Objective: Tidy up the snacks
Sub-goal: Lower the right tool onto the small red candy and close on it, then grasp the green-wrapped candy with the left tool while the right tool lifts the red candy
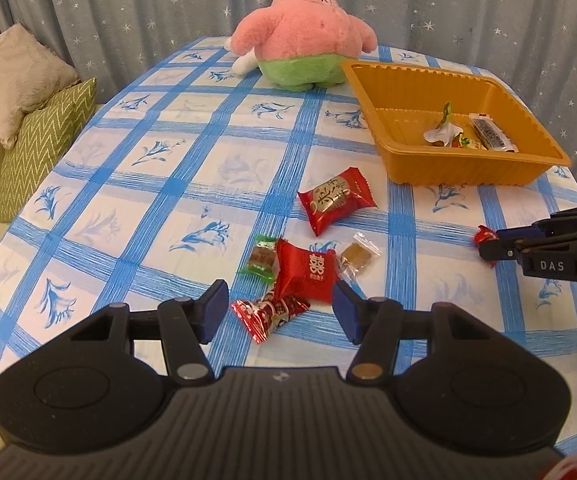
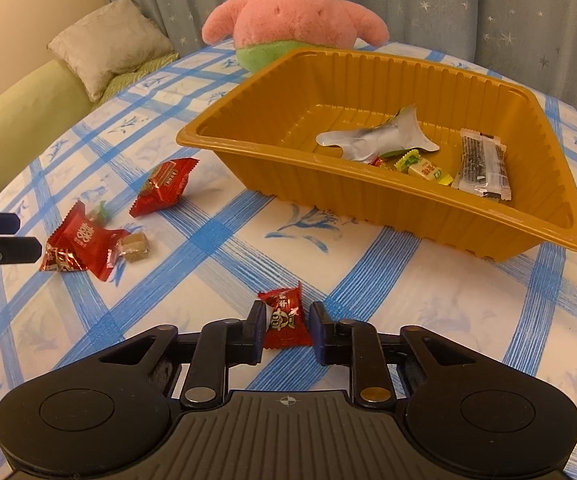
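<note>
An orange tray [image 1: 404, 164] [image 2: 248, 160] stands on the checked tablecloth and holds a few wrapped snacks [image 2: 482, 164]. Several snacks lie loose in front of it: a red pack [image 1: 336, 198], a red pillow pack [image 1: 306, 276], a green-wrapped candy [image 1: 262, 260], a clear-wrapped brown candy [image 1: 356, 258] and a red foil candy [image 1: 272, 312]. My left gripper [image 1: 280, 312] is open, its pads either side of the red foil candy, just above the cloth. My right gripper [image 2: 286, 326] is shut on a small red candy [image 2: 286, 320]; it also shows in the left wrist view [image 1: 488, 242].
A pink and green plush star [image 1: 304, 36] [image 2: 292, 16] sits at the table's far side behind the tray. Cushions [image 1: 20, 80] lie on a green sofa to the left. A starred curtain hangs behind. The table edge curves away left and right.
</note>
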`<state>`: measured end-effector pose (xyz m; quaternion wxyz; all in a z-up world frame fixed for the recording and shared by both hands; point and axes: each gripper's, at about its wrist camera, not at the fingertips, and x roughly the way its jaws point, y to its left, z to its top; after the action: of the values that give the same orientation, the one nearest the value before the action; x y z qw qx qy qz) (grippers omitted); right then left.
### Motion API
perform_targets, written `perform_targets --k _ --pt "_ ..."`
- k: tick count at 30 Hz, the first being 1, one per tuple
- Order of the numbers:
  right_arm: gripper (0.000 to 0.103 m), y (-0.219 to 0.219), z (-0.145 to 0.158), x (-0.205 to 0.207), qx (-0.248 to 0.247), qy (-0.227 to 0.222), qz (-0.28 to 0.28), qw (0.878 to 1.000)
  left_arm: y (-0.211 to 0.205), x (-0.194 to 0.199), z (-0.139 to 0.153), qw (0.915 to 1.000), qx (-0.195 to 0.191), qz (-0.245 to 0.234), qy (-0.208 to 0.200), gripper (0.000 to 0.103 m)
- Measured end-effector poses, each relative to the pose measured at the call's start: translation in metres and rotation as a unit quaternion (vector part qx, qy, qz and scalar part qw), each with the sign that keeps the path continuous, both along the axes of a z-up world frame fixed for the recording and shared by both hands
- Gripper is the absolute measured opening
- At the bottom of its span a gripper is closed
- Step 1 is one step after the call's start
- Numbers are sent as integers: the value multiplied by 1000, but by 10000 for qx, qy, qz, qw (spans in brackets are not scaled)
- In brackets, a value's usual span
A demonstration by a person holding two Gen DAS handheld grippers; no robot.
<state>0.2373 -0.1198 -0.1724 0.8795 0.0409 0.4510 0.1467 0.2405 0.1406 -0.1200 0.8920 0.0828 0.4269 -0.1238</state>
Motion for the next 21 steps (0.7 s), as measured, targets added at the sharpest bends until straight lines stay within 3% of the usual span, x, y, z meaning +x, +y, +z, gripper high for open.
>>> perform_targets --k 3,10,21 --pt "17 0 0 0 -8 -37 31 10000 5 6 1 10000 -52 27 1 50" --pt "16 -7 6 2 96 -42 -118 9999 22 32 4 9996 -136 219 -86 48" --pt "16 -28 11 2 385 64 -500 9980 17 69 -29 9993 -164 -203 266 34"
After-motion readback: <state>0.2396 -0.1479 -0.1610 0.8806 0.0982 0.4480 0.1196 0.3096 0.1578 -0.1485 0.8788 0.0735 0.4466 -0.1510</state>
